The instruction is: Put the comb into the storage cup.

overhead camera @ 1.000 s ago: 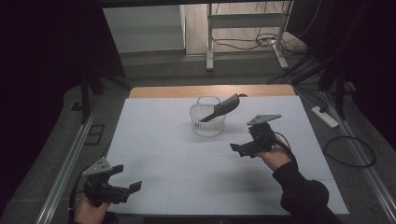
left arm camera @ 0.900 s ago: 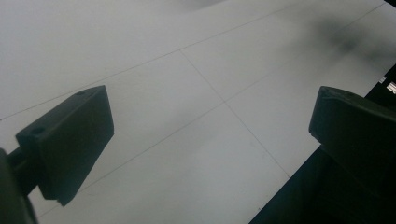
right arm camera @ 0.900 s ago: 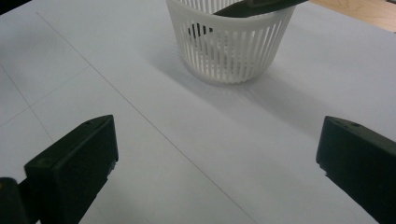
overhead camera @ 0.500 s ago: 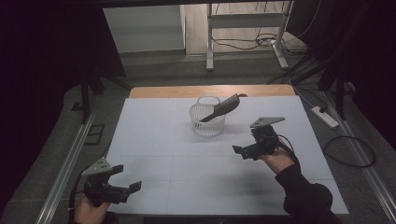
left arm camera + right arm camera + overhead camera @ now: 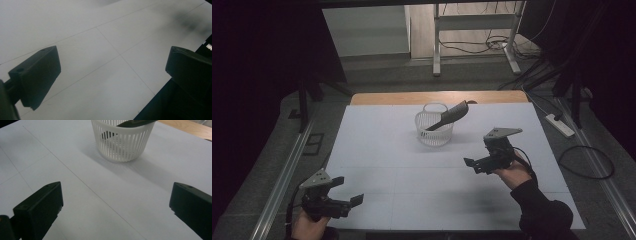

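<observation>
A white slatted basket (image 5: 434, 129) stands on the white table top (image 5: 382, 150), far of centre. A dark utensil (image 5: 451, 115) leans in it, its handle sticking out over the rim to the upper right. My right gripper (image 5: 476, 165) hovers open to the right of the basket and nearer the person, with nothing between its fingers. In the right gripper view the basket (image 5: 122, 143) with the utensil (image 5: 135, 123) lies ahead of the right gripper (image 5: 116, 200). My left gripper (image 5: 347, 191) is open over the near left corner, and the left gripper (image 5: 112, 65) looks down on bare table.
A wooden strip (image 5: 437, 97) runs along the table's far edge. On the floor to the right lie a power strip (image 5: 559, 125) and a looped cable (image 5: 587, 162). A metal frame (image 5: 472, 30) stands behind the table. The near table edge (image 5: 160, 92) is close to the left gripper.
My right gripper has drifted a little to the right and toward the person, away from the basket. The left gripper has stayed where it was.
</observation>
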Tool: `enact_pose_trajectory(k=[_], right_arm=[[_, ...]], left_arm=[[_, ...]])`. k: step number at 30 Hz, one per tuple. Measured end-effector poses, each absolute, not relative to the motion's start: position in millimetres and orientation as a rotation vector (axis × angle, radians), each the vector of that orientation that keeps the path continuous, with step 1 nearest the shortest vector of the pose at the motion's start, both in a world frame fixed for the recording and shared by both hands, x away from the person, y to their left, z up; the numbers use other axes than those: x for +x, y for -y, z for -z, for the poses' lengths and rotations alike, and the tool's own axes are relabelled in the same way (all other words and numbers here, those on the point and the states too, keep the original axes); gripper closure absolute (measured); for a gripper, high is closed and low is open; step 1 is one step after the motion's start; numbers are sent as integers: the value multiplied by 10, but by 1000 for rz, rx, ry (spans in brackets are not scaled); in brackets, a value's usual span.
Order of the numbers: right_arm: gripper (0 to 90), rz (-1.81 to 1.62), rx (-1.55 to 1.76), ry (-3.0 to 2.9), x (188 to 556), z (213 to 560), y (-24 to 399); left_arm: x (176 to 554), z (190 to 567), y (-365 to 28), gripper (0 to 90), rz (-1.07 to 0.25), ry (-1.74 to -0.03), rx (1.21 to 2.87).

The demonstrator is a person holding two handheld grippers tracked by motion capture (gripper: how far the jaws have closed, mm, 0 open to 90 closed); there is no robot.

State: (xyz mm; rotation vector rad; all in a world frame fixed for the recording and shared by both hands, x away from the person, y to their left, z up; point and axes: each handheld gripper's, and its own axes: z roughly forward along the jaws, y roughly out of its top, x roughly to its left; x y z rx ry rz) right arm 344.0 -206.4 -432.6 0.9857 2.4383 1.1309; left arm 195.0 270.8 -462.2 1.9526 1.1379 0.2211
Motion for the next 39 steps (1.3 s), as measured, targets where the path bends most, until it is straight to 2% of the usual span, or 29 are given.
enact_pose_trajectory(k=[39], right_arm=[[0, -1072, 1054, -2424, 3133, 4380, 2464]], left_arm=[[1953, 4622, -2701, 6, -222, -1141, 1954]])
